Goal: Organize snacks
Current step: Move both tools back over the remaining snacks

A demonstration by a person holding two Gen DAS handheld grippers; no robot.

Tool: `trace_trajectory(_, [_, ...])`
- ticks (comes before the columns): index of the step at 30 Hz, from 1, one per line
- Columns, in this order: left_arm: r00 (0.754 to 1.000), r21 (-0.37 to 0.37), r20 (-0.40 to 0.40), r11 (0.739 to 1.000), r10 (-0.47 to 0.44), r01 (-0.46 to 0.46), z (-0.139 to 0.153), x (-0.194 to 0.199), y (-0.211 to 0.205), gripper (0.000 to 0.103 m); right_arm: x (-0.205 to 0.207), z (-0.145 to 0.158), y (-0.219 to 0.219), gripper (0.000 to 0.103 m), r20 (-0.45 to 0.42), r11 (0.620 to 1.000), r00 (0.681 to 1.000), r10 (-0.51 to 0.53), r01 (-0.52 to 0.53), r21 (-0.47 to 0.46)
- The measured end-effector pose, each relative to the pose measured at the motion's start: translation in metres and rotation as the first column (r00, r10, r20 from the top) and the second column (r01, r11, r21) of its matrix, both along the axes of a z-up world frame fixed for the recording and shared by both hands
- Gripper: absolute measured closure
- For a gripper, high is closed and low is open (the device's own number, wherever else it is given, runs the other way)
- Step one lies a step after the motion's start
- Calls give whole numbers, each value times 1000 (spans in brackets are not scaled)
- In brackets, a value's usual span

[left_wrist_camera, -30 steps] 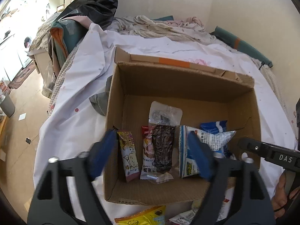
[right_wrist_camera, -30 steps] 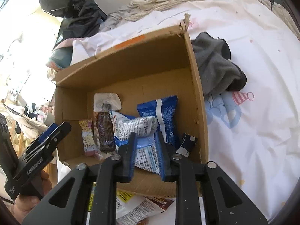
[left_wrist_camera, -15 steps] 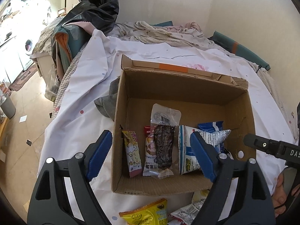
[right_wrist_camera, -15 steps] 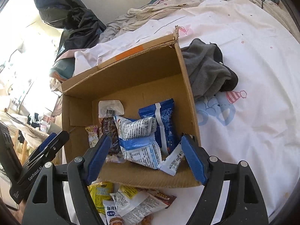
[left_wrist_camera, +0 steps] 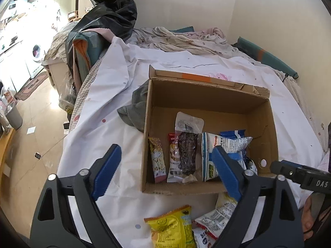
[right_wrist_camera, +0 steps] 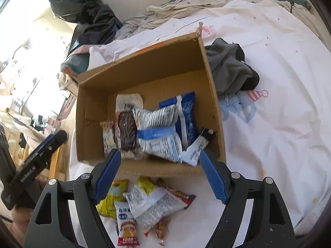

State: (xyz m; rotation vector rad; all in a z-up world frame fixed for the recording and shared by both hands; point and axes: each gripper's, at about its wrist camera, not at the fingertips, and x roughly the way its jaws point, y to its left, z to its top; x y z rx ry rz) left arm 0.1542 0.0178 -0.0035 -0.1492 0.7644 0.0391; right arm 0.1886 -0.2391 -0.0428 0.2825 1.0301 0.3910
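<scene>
Both cameras ride on hand-held grippers and look steeply down along their own fingers at a bed. The left view sees the box [left_wrist_camera: 209, 107] from its near left; the right view sees it from its near right. Both share the box, its snacks, and the loose packets [right_wrist_camera: 149, 202] before it.

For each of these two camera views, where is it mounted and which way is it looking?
Left wrist: sits on the left gripper, jaws opening and empty, angled down at the cardboard box from its left; a hand shows at lower right.
Right wrist: sits on the open right gripper, looking down into the box from its right.
Shared: box, loose snack packets, white bedsheet.
</scene>
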Motion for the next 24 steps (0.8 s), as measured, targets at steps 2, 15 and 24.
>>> trace_trajectory(2, [1000, 7, -1, 1000, 0, 0, 1, -6, -1, 10, -7, -1, 0, 22, -9, 1000, 1000, 5, -5, 9])
trace_trajectory(15, [993, -20, -112, 999, 31, -34, -9, -40, 6, 10, -41, -16, -6, 9, -104, 997, 994, -32, 40, 73])
trace_trajectory(24, [965, -111, -226, 980, 134, -163, -32, -42, 34, 10, -44, -38, -20, 9, -203, 985, 975, -93, 120, 124])
